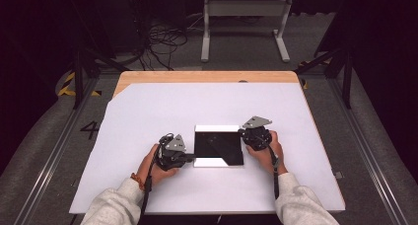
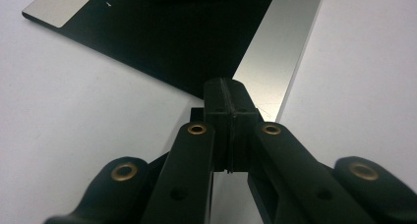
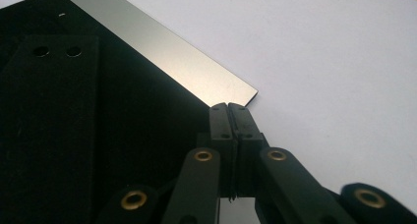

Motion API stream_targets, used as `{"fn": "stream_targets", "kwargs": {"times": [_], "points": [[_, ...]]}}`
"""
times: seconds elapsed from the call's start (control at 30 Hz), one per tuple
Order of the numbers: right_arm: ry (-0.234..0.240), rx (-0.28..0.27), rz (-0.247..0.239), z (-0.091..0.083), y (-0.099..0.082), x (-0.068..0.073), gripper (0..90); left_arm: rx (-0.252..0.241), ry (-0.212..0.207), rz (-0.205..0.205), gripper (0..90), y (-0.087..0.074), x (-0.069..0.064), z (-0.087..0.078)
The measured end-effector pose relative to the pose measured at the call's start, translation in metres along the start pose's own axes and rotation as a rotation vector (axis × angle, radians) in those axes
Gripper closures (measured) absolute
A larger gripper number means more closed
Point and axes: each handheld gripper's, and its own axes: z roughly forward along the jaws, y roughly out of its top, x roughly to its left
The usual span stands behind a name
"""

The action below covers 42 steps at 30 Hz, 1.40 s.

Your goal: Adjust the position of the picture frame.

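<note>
A glossy, mirror-like square plate (image 1: 218,146) lies flat on the white sheet in the middle of the table, dark with bright strips along two sides. My left gripper (image 1: 191,159) is at its near left corner, jaws pressed together with nothing between them. In the left gripper view the shut tips (image 2: 227,85) sit over the plate (image 2: 162,42) at its edge. My right gripper (image 1: 245,134) is at the plate's far right corner, also shut and empty. In the right gripper view its tips (image 3: 229,107) meet the plate (image 3: 123,86) beside the corner of a bright strip. Whether either touches the plate I cannot tell.
A white sheet (image 1: 148,111) covers most of the wooden table (image 1: 207,76), whose bare edge runs along the far side. Beyond the table stand a white metal frame (image 1: 245,10) and loose cables (image 1: 162,40) on the floor. Dark rails flank both sides.
</note>
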Motion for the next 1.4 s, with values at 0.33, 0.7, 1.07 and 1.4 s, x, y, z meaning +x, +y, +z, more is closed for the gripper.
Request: {"fn": "stream_targets", "kwargs": {"times": [0.33, 0.7, 1.07, 1.4], "points": [[0.040, -0.028, 0.010, -0.015, 0.000, 0.001, 82.2, -0.064, 0.060, -0.008, 74.5, 0.001, 0.001, -0.011], [0.084, -0.045, -0.020, -0.041, -0.009, 0.004, 75.3, -0.115, 0.201, -0.052, 41.1, -0.010, 0.002, -0.037], [0.117, -0.020, -0.045, -0.062, -0.024, 0.003, 74.8, -0.088, 0.253, -0.047, 26.7, -0.025, -0.006, -0.051], [0.147, -0.004, -0.044, -0.078, -0.040, 0.005, 74.6, -0.060, 0.248, -0.054, 20.4, -0.037, -0.014, -0.057]]}}
